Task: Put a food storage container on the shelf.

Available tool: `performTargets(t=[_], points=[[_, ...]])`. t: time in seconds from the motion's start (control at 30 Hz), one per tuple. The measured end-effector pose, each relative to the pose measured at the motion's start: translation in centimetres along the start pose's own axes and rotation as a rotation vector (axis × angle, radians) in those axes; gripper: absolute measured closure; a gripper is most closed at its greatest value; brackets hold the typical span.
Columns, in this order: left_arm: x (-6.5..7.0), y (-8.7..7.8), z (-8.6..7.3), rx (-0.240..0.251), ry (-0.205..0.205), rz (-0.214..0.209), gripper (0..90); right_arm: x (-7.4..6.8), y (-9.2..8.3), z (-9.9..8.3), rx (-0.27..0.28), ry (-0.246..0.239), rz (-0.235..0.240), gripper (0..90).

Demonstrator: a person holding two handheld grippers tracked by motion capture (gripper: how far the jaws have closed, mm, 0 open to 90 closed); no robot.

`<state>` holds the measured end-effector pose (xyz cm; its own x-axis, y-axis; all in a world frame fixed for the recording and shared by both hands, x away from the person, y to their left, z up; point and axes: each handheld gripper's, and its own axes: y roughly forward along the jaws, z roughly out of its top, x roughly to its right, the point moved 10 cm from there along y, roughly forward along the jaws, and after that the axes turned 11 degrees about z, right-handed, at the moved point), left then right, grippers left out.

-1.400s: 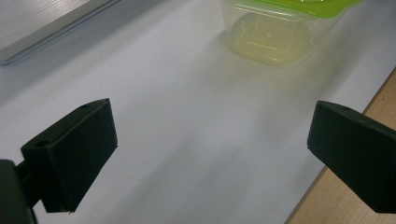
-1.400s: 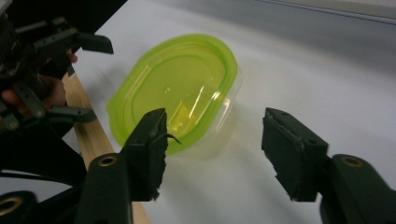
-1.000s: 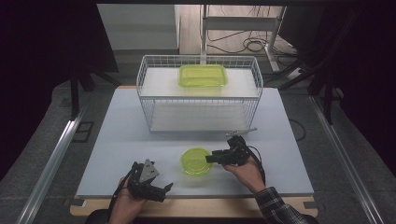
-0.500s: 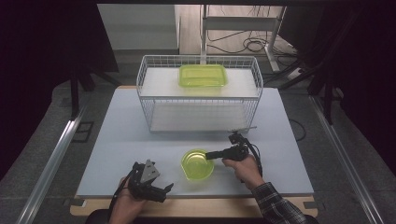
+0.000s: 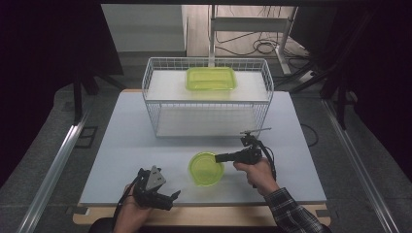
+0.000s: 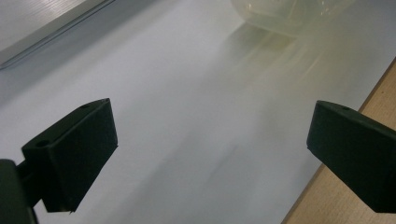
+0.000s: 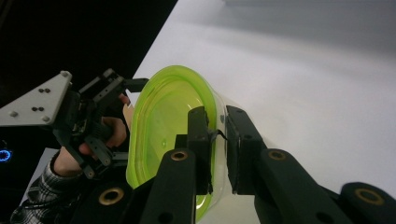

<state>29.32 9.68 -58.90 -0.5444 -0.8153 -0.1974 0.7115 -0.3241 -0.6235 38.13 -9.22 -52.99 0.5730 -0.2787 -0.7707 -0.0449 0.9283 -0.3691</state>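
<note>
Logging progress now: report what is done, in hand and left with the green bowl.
Done: the right gripper is clamped on the rim of the green bowl. In hand: that bowl, low over the table. Left, probably: joining the green tub on the wire rack. The left gripper waits open.

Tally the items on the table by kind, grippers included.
Round green bowl: 1, its rim clamped by the right gripper
Rectangular green container: 1, on top of the rack
White wire rack: 1
Handheld grippers: 2, right one plus the left gripper, jaws apart
Total: 5
</note>
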Motion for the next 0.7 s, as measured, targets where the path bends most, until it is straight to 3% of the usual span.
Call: performTargets(t=[0.7], points=[[-0.1, 0.0, 0.0, 0.003, 0.003, -0.002, 1.6, -3.3, -3.0, 3.9, 0.082, -0.067, -0.008, 80.4]])
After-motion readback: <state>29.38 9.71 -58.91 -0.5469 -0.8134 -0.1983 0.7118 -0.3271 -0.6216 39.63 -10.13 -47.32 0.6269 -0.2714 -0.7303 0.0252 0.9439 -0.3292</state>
